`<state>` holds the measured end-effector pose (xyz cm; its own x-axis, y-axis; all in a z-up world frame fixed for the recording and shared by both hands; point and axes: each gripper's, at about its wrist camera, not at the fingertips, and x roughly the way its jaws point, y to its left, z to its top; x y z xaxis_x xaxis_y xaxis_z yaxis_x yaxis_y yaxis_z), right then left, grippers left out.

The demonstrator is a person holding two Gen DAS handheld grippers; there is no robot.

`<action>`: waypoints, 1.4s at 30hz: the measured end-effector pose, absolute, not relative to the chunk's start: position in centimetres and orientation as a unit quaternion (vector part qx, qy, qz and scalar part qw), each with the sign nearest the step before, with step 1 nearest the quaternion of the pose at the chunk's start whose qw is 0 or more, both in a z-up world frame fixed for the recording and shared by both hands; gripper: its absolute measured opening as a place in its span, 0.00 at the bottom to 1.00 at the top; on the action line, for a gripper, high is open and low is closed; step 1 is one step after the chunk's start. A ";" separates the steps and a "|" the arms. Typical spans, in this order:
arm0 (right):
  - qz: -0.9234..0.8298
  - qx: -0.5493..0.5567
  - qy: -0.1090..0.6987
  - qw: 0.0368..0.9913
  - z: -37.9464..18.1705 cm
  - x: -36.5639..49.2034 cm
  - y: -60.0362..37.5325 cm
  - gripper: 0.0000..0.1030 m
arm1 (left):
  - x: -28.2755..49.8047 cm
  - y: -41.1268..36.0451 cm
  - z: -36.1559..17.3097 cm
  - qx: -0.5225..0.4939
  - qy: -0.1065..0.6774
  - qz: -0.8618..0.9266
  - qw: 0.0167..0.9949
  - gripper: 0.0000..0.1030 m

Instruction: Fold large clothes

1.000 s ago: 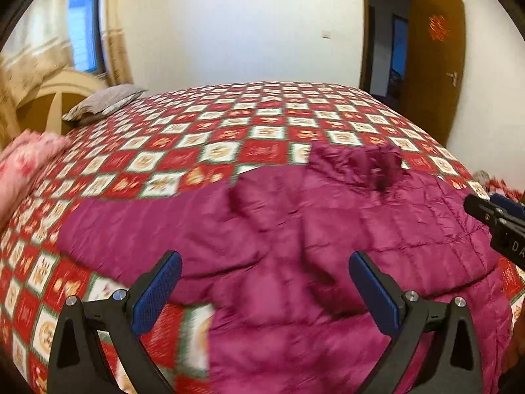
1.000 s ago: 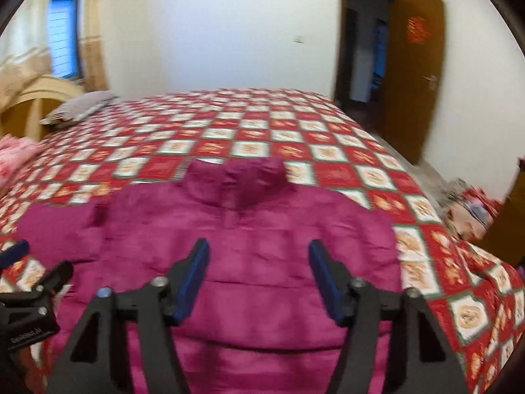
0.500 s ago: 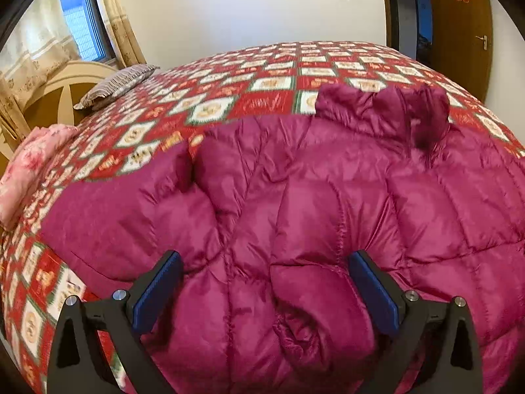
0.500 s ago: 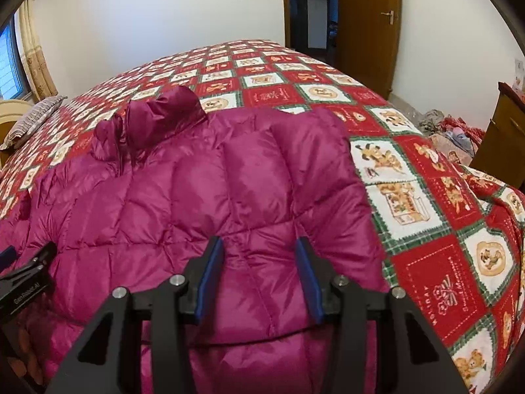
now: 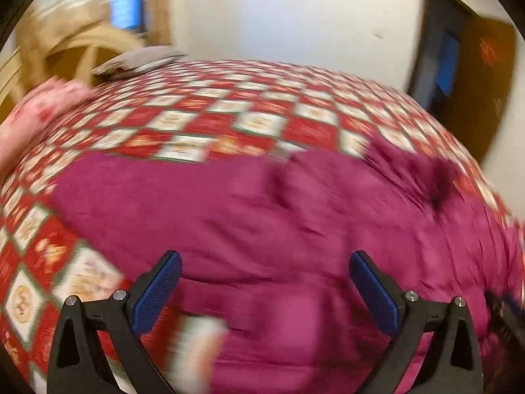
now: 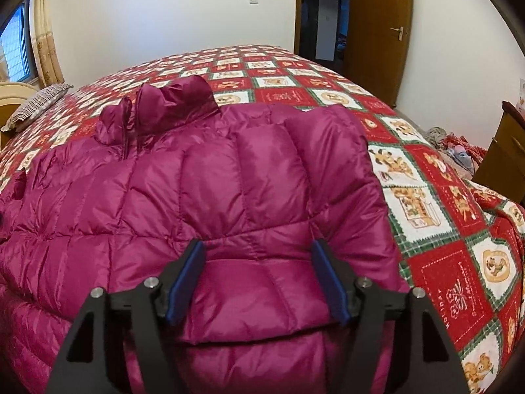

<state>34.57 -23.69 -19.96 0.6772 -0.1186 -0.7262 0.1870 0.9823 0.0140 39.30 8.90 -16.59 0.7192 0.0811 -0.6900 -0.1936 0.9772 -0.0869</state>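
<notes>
A magenta quilted puffer jacket (image 6: 213,190) lies on the bed, collar (image 6: 170,101) toward the far side. Its right sleeve is folded over the body, and the cuff end (image 6: 259,295) lies between the blue pads of my right gripper (image 6: 257,282), whose jaws are partly open around it. In the blurred left wrist view the jacket (image 5: 262,223) spreads across the bed with its left sleeve stretched out to the left. My left gripper (image 5: 262,289) is wide open and empty above the jacket's lower left part.
The bed has a red, white and green checked quilt (image 6: 426,197). A striped pillow (image 6: 36,105) and a pink cover (image 5: 36,111) lie by the wooden headboard at the left. A wooden door (image 6: 377,32), a cabinet (image 6: 505,164) and piled clothes (image 6: 456,151) stand at the right.
My left gripper has pulled back and swung left, and the view blurs. My right gripper's jaws have opened wider around the folded sleeve cuff.
</notes>
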 end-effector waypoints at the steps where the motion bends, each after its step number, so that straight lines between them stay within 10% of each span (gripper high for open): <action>1: -0.083 0.044 0.392 0.915 -20.0 34.5 -23.7 0.69 | 39.4 11.3 -16.3 -0.093 0.364 0.096 0.922 0.99; 18: -0.085 0.034 0.390 0.916 -20.1 34.5 -23.1 0.73 | 44.0 32.4 -21.7 -0.214 0.400 0.301 0.839 0.94; 29: -0.082 0.038 0.387 0.918 -20.2 34.5 -23.2 0.74 | 42.8 31.7 -20.7 -0.188 0.356 0.287 0.869 0.12; 42: -0.075 0.051 0.381 0.920 -20.2 34.3 -23.5 0.74 | 40.3 18.3 -8.5 -0.082 0.202 0.117 0.969 0.10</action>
